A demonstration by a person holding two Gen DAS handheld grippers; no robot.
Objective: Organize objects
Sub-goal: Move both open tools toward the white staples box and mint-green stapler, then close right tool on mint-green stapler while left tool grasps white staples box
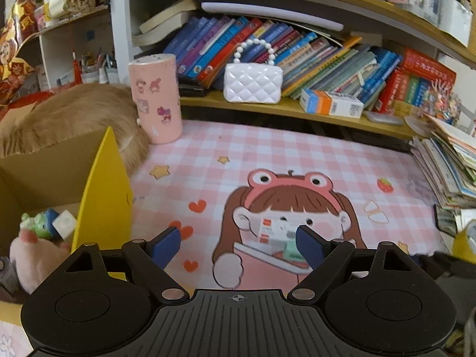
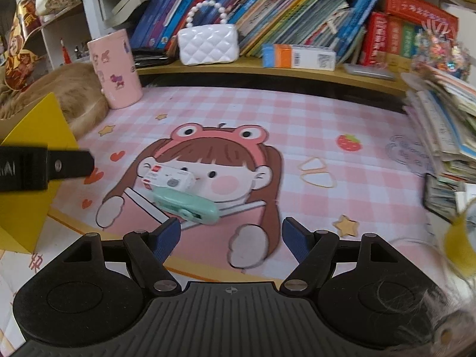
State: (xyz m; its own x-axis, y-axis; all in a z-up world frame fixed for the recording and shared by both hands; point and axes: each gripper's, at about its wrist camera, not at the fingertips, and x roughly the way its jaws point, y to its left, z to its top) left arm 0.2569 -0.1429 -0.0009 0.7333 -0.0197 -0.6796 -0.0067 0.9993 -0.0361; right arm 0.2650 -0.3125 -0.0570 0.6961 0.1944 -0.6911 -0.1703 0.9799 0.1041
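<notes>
A small white box with a red label [image 2: 168,180] lies on the pink checked desk mat [image 2: 297,119], leaning on a mint green case [image 2: 187,206]. In the left wrist view the same white box [image 1: 272,233] and green case [image 1: 290,251] sit just beyond the right pad. My left gripper [image 1: 238,245] is open and empty. My right gripper [image 2: 230,239] is open too, nothing between its pads, with the green case just ahead of its left pad. A cardboard box with a yellow flap [image 1: 101,196] at the left holds small toys [image 1: 44,223]. The left gripper's black body [image 2: 44,166] juts in at the left.
A pink sticker-covered cylinder [image 1: 156,101] stands at the mat's back left beside a furry orange heap [image 1: 59,119]. A white quilted purse [image 1: 253,81] and an orange-blue box [image 1: 330,104] sit on the shelf with leaning books. A paper stack [image 1: 446,166] fills the right edge.
</notes>
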